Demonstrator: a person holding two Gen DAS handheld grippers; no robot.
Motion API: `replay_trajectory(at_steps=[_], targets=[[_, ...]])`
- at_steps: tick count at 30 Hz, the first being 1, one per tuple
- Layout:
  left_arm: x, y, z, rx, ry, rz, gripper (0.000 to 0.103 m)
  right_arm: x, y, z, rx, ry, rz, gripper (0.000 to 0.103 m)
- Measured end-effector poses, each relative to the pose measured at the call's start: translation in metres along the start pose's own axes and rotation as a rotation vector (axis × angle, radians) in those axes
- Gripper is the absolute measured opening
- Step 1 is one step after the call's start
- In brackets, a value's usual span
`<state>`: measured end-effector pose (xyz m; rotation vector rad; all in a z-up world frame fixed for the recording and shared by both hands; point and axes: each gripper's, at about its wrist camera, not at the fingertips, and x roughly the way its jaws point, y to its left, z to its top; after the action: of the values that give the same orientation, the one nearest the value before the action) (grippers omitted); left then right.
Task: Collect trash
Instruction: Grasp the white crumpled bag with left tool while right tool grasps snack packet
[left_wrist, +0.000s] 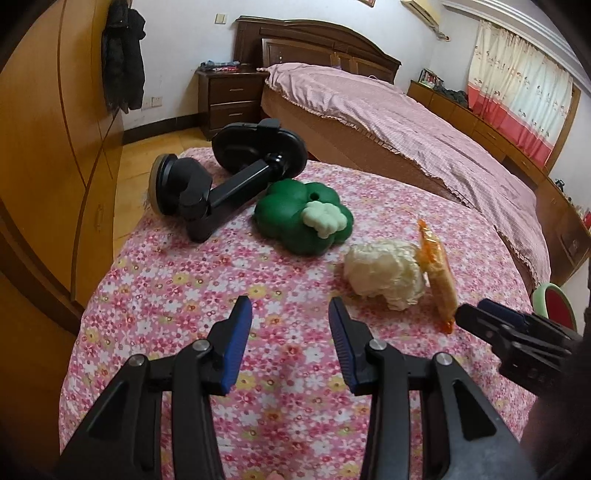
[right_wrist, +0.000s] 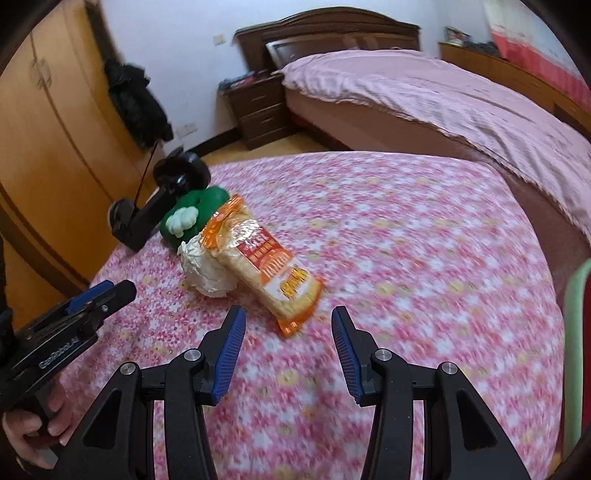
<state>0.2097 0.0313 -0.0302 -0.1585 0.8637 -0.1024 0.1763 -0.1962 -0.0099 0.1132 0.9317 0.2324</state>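
Observation:
A crumpled white paper ball (left_wrist: 384, 273) lies on the pink floral tablecloth (left_wrist: 221, 280), with an orange snack packet (left_wrist: 437, 275) against its right side. In the right wrist view the paper ball (right_wrist: 208, 269) and the packet (right_wrist: 269, 262) lie just ahead. My left gripper (left_wrist: 290, 310) is open and empty, short of the ball and to its left. My right gripper (right_wrist: 288, 319) is open and empty, its jaws just short of the packet's near end. It shows at the right of the left view (left_wrist: 476, 317).
A green clover-shaped toy (left_wrist: 303, 218) and a black suction-cup phone holder (left_wrist: 229, 173) lie at the table's far left. A bed (left_wrist: 406, 122) stands behind, a wooden wardrobe (left_wrist: 44, 155) to the left. A green-rimmed red chair (left_wrist: 554, 302) is at the right edge.

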Motion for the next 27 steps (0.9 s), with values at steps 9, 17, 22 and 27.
replay_trajectory(at_steps=[9, 17, 22, 27], targets=[[0.007, 0.001, 0.006, 0.008, 0.012, -0.004, 0.043, 0.042, 0.010, 0.019, -0.095, 0.028, -0.019, 0.050], [0.009, -0.014, 0.014, 0.030, 0.011, -0.021, 0.043, 0.047, 0.004, 0.022, -0.094, -0.001, 0.013, 0.038], [0.011, -0.027, 0.016, 0.032, 0.022, -0.078, 0.043, 0.038, -0.003, 0.018, -0.068, -0.029, 0.020, 0.035], [0.015, -0.039, 0.020, 0.019, 0.031, -0.130, 0.043, 0.016, -0.018, 0.010, -0.016, -0.040, 0.039, 0.035]])
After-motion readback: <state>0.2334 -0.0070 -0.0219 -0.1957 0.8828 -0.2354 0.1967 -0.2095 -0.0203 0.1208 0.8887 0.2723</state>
